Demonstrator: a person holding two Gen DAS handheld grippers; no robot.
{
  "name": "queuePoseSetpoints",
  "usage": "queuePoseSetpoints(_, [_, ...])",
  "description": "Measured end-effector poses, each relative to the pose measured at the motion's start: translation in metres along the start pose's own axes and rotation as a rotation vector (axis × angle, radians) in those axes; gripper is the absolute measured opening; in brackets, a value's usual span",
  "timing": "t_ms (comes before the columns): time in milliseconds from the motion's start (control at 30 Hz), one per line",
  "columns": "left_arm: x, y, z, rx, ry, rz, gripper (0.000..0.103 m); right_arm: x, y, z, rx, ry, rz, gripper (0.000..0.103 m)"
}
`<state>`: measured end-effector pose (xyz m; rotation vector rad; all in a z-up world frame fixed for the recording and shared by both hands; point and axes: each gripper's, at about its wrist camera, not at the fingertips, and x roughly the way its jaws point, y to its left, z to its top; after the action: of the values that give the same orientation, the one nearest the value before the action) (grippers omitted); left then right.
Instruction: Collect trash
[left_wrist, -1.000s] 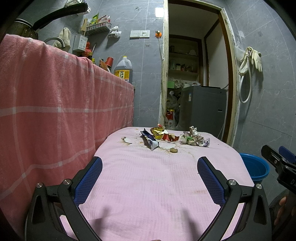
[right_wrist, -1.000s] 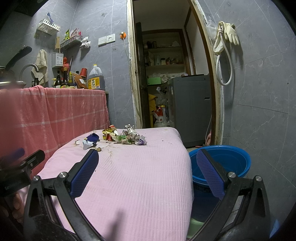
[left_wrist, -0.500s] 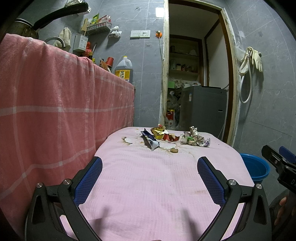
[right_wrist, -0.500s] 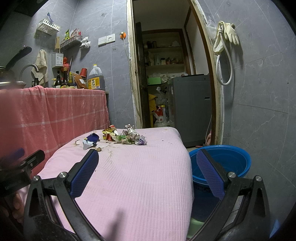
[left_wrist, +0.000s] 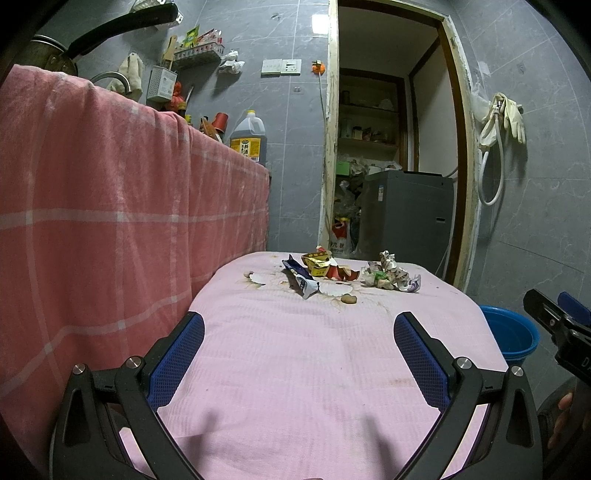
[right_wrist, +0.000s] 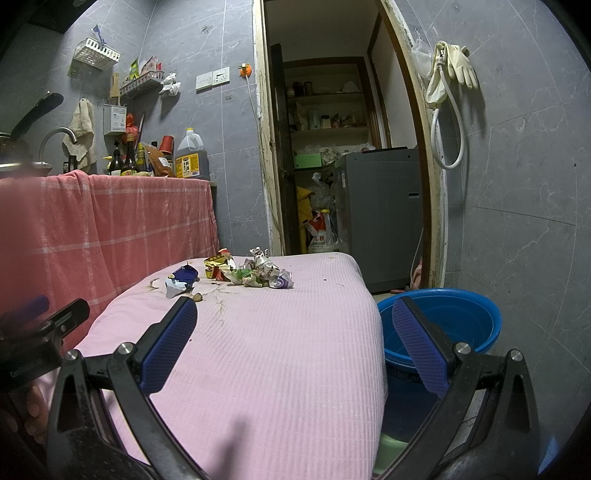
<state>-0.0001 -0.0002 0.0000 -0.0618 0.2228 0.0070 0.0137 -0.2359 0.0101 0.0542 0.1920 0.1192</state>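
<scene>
A heap of trash lies at the far end of the pink-covered table (left_wrist: 295, 362): a blue and white wrapper (left_wrist: 301, 278), a yellow carton (left_wrist: 317, 264), a crumpled paper wad (left_wrist: 389, 275) and a small brown nut (left_wrist: 348, 299). The same blue wrapper (right_wrist: 181, 278) and paper wad (right_wrist: 258, 275) show in the right wrist view. My left gripper (left_wrist: 299, 350) hangs open over the near end of the table, far from the trash, holding nothing. Over the table's right edge my right gripper (right_wrist: 295, 339) is open too, with a blue basin (right_wrist: 458, 317) just beyond it.
A counter draped in red checked cloth (left_wrist: 110, 221) rises along the table's left side, with bottles and a large jug (left_wrist: 248, 138) on top. The blue basin (left_wrist: 511, 336) stands on the floor right of the table. Behind is a doorway with a grey appliance (left_wrist: 406, 214).
</scene>
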Motion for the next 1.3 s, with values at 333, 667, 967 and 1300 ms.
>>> queuePoseSetpoints(333, [0.000,0.000,0.000,-0.002,0.000,0.000,0.101,0.001,0.000,0.001,0.001,0.001,0.000,0.103])
queuePoseSetpoints(667, [0.000,0.000,0.000,-0.003,0.001,0.000,0.101,0.001,0.000,0.000,0.001,0.001,0.000,0.103])
queuePoseSetpoints(967, [0.000,0.000,0.000,-0.005,0.000,0.000,0.101,0.002,0.000,0.001,0.001,0.002,-0.001,0.103])
queuePoseSetpoints(1300, [-0.001,0.001,0.007,-0.014,-0.019,0.004,0.101,0.000,-0.003,0.010,0.018,-0.032,0.027,0.103])
